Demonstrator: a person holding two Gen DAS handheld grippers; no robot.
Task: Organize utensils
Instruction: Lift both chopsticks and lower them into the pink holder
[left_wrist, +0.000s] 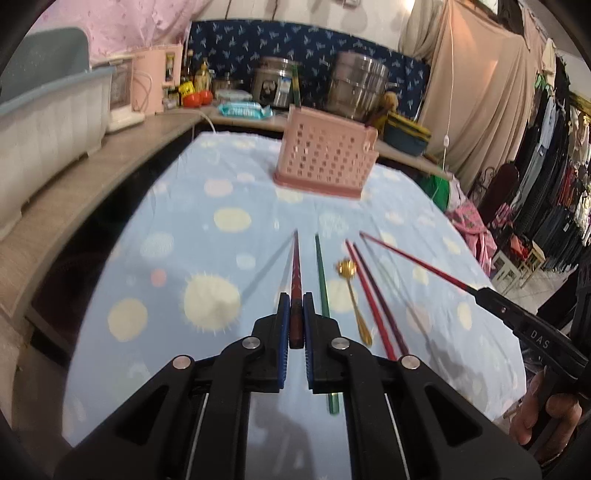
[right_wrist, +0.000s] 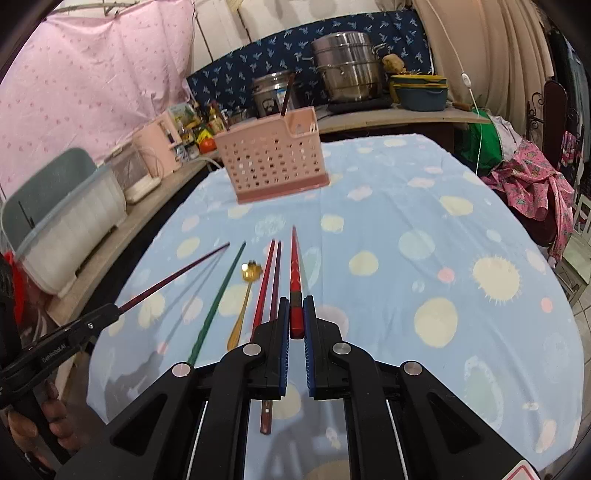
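Note:
My left gripper (left_wrist: 296, 302) is shut on a dark red chopstick (left_wrist: 296, 273) and holds it above the cloth; it also shows at the left of the right wrist view (right_wrist: 110, 308), chopstick (right_wrist: 173, 275). My right gripper (right_wrist: 296, 304) is shut on a bright red chopstick (right_wrist: 295, 266); it also shows at the right of the left wrist view (left_wrist: 476, 290), chopstick (left_wrist: 417, 260). On the cloth lie a green chopstick (left_wrist: 322, 280), a gold spoon (left_wrist: 351, 291), and a red and a dark chopstick side by side (left_wrist: 373, 295). A pink perforated utensil basket (left_wrist: 327, 153) stands further back.
The table has a light blue spotted cloth (left_wrist: 207, 229). A wooden shelf (left_wrist: 92, 173) runs along the left with a grey-white bin (left_wrist: 44, 122) and bottles. Steel pots (left_wrist: 356, 86) stand behind the basket. Clothes hang at the right (left_wrist: 554, 192).

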